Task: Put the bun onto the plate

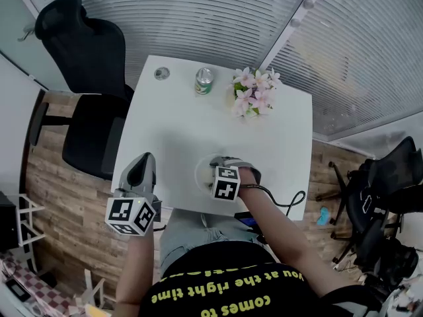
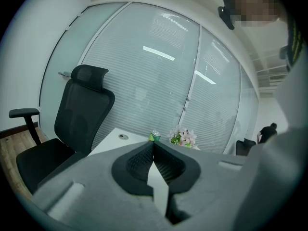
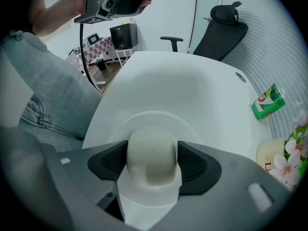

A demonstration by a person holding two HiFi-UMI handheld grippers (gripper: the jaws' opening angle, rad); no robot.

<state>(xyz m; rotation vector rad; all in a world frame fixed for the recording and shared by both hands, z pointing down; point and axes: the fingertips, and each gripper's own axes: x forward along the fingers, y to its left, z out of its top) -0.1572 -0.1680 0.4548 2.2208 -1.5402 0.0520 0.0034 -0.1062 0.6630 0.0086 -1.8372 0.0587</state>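
**Bun Hanging Over the Plate, Not Yet Let Go**

In a glass-walled office with lowered blinds, a person is leaning over a small white surface (image 1: 192, 124). The right gripper (image 3: 152, 150) is pinching the bun (image 3: 153, 167) between its two dark pads, one on each flank. It is holding the bun directly above the white plate (image 3: 159, 117) at the near edge of the surface. From where I'm standing, that position looks deliberate, with the bun being lined up over the middle of the plate so a simple release would land it there. I can't tell whether its underside is already touching the plate.

The bun is looking pale, smooth and domed, a cream-white lump with a matte skin. It is showing no obvious dent where the pads are gripping, so the squeeze seems gentle.

The left gripper (image 2: 154, 148) is idling off the near left corner, raised, its jaws pressed together at the tips on nothing. It is probably being kept clear of the work.

Farther back a green can (image 1: 204, 80) and a pot of pink flowers (image 1: 254, 92) are standing well away from the plate. A black office chair (image 1: 86, 78) is waiting beside the surface.
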